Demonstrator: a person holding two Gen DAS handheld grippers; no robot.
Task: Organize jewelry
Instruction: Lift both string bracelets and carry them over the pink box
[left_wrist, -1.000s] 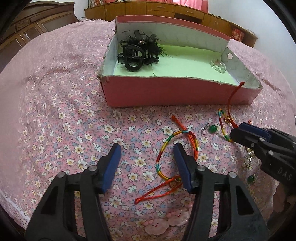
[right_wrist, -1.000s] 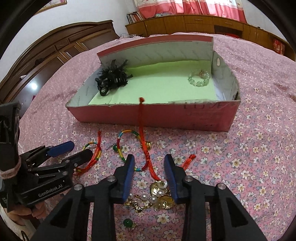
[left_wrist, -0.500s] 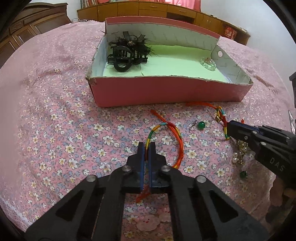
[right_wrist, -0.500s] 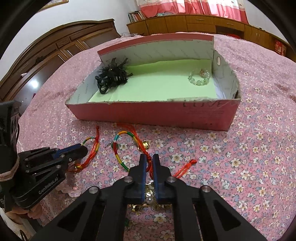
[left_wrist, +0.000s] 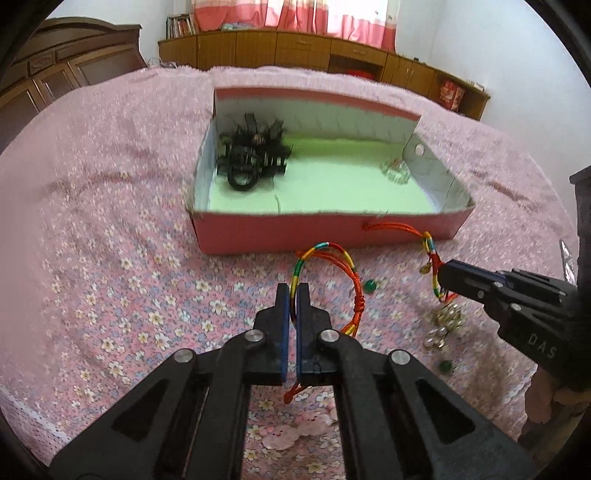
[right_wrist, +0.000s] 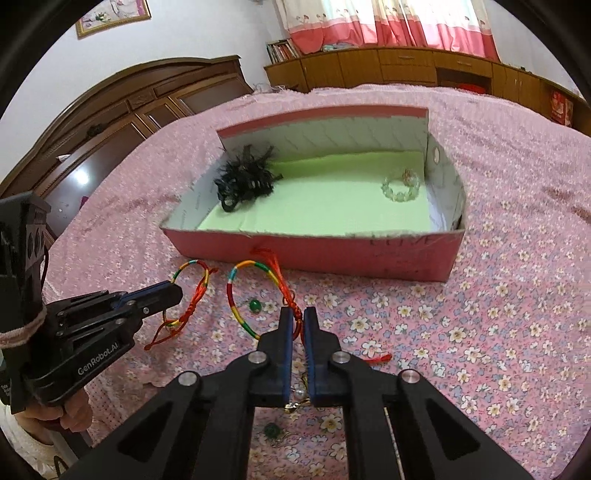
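Observation:
My left gripper (left_wrist: 293, 290) is shut on a rainbow cord bracelet (left_wrist: 325, 254) and holds it lifted above the bedspread; it shows in the right wrist view (right_wrist: 192, 280) too. My right gripper (right_wrist: 299, 314) is shut on a second rainbow bracelet with red cords (right_wrist: 240, 291), also lifted; it appears in the left wrist view (left_wrist: 430, 254). A pink box with green lining (right_wrist: 314, 254) stands ahead, holding black hair accessories (right_wrist: 243, 177) and a pale bead bracelet (right_wrist: 400, 186).
Loose jewelry lies on the floral bedspread: a green bead earring (right_wrist: 254, 305), a pearl and gold piece (left_wrist: 441, 328), another green bead (right_wrist: 271, 430) and pink pig clips (left_wrist: 291, 430). Wooden cabinets (right_wrist: 406, 70) line the far wall.
Both grippers closed on their bracelets and lifted them up off the bedspread. Both cameras now sit higher and farther back from the box.

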